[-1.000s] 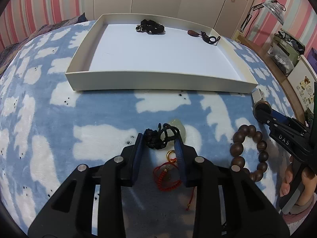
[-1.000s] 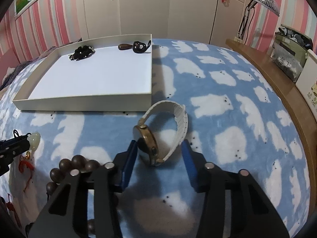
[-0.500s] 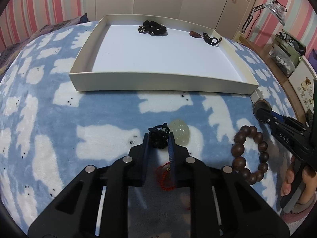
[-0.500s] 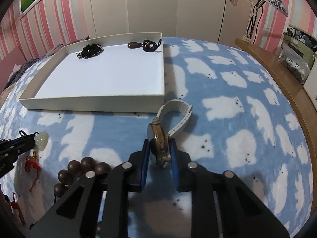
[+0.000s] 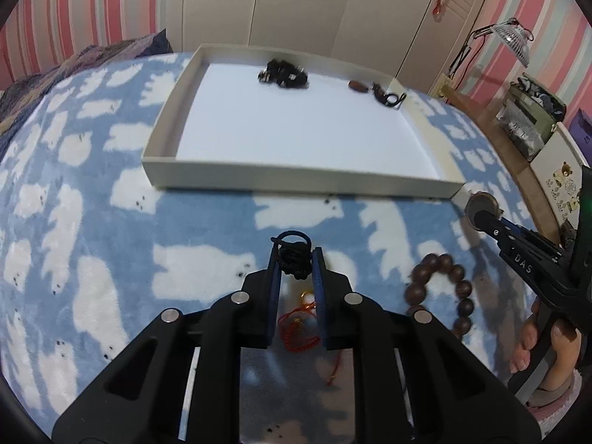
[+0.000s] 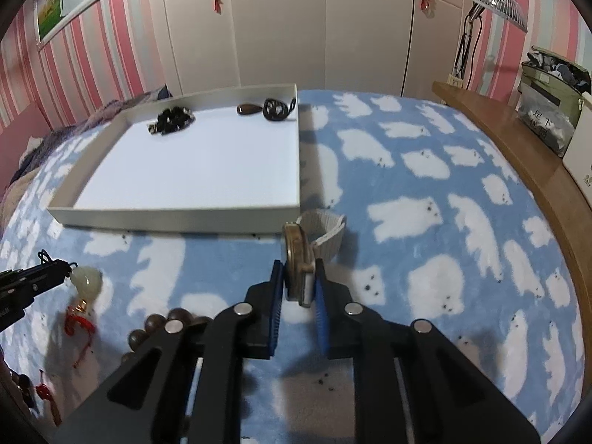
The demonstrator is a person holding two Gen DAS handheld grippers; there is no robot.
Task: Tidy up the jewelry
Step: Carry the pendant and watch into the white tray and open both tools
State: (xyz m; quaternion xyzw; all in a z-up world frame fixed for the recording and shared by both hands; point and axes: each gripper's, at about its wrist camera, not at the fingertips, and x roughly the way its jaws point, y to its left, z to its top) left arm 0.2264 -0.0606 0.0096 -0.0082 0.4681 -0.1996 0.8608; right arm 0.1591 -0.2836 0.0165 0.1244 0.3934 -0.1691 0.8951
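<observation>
R wrist: right claw [image 6: 299,281] closing on watch [image 6: 296,255], left claw [image 5: 295,263] pinching black cord [image 5: 292,255]

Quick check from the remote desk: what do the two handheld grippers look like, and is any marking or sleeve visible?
Both the left gripper and the right gripper are black, with angular slotted frames, silver round bolts and blue finger pads. White "DAS" lettering marks the right gripper's side. A pinkish cuff shows at that wrist.

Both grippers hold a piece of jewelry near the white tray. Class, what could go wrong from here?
1. The left gripper pinches only the black knotted cord; the pale green jade pendant dangles and could swing or snag.
2. The right gripper, still closing, grips the bronze-cased watch by its edges; it might slip before clearing the white tray wall.
</observation>
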